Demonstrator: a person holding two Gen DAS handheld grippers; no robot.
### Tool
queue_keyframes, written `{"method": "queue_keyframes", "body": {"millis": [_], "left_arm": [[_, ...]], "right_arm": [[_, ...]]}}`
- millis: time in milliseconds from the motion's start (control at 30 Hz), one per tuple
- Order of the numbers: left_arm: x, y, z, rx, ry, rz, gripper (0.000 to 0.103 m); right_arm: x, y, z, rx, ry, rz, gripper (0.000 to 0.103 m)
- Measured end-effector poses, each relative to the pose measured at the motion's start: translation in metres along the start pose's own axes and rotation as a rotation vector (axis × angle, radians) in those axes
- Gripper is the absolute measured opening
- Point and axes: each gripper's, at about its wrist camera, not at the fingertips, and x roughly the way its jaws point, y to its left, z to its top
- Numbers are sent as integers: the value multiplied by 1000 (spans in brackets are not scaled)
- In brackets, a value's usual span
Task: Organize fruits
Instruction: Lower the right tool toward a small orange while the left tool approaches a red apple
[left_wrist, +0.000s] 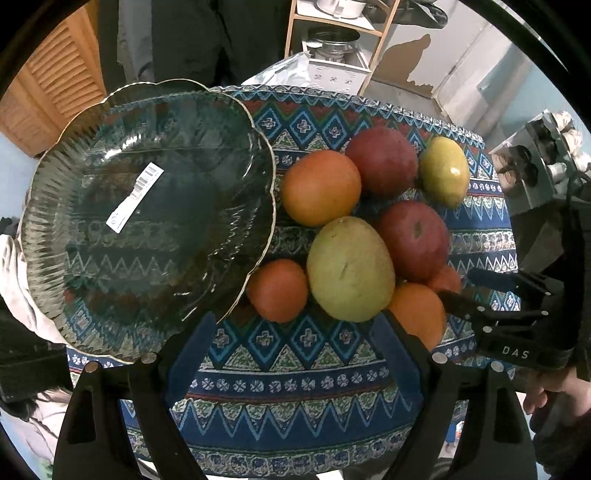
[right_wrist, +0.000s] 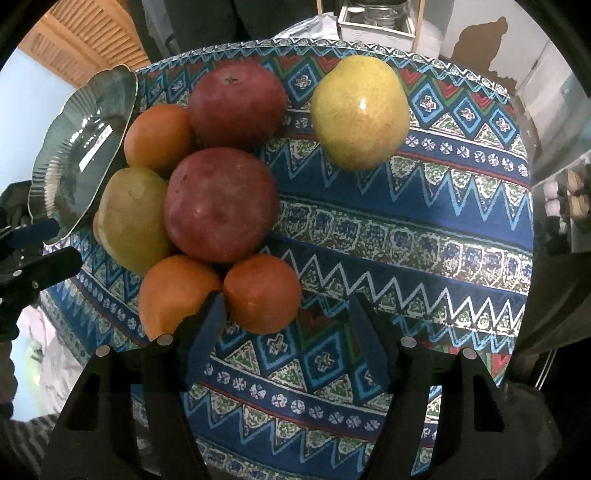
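Note:
A clear glass plate (left_wrist: 110, 155) with a gold rim and a barcode sticker lies on the left of the patterned cloth; it also shows in the right wrist view (right_wrist: 70, 147). Several fruits cluster beside it: red apples (left_wrist: 413, 240) (right_wrist: 219, 205), yellow-green mangoes (left_wrist: 349, 267) (right_wrist: 360, 112) and oranges (left_wrist: 319, 186) (right_wrist: 260, 293). My left gripper (left_wrist: 295, 347) is open and empty, just short of the plate's near rim and the fruits. My right gripper (right_wrist: 286, 325) is open and empty, its left finger beside two oranges. It also shows in the left wrist view (left_wrist: 461, 291).
The blue patterned cloth (right_wrist: 406, 229) covers a small round table. A wooden shelf with metal pots (left_wrist: 332, 40) stands behind it. A louvred wooden door (left_wrist: 55, 81) is at the back left. A person's hand (left_wrist: 554, 391) holds the right gripper.

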Motion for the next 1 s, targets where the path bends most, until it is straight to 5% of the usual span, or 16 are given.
{"method": "queue_keyframes", "body": {"millis": [233, 467, 633, 1000], "left_arm": [[5, -5, 8, -1, 12, -18, 88], [13, -8, 15, -5, 37, -39, 89], [22, -12, 18, -11, 63, -57, 88], [32, -34, 26, 44, 67, -34, 90]], "right_arm": [[8, 1, 11, 3, 37, 43, 68], [18, 19, 19, -37, 47, 66, 46], [21, 24, 19, -38, 43, 63, 45], [-2, 8, 1, -45, -20, -171, 44]]}}
